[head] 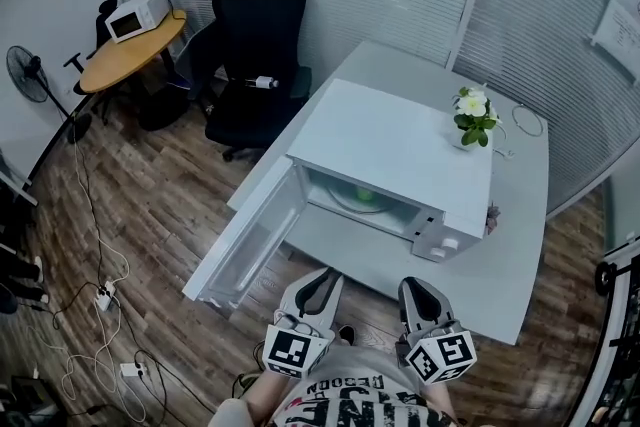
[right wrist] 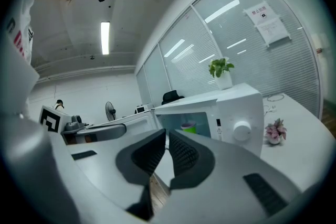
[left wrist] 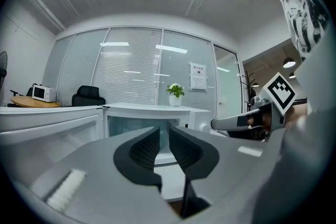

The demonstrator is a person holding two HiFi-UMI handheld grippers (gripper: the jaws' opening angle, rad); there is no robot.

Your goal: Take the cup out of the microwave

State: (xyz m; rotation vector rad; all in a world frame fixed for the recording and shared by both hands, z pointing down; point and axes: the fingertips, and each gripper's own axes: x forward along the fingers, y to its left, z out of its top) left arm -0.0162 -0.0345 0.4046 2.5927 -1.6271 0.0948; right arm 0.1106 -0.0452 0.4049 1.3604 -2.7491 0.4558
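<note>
Right gripper view: the right tool (right wrist: 167, 139) is shown with its jaws drawn narrow, a thin slit left between the pads and nothing held in it. In the left gripper view the left tool (left wrist: 164, 134) is set the same way, narrow and empty, with the lit cavity seen through the gap. Both tools are held side by side at the near edge of the scene, short of the tabletop (head: 520, 245) and well apart from the opening.

Beyond them the microwave (head: 400, 150) is found on the white tabletop. Its door (head: 245, 245) is swung fully open toward the near left. The cup (right wrist: 188, 127), green with a paler rim, is seen inside the cavity and appears to stand upright on the turntable, though the interior is small and dim in every view. A potted plant (head: 472, 118) is set on the far right of the microwave's top.

The task is judged to be at an early stage. The door is already open and the way in is clear, but the cup has not been reached or touched. What is left is most of the work: a tool must be carried forward into the cavity, its jaws widened to pass around the cup and closed on it, and the cup drawn out over the sill.
</note>
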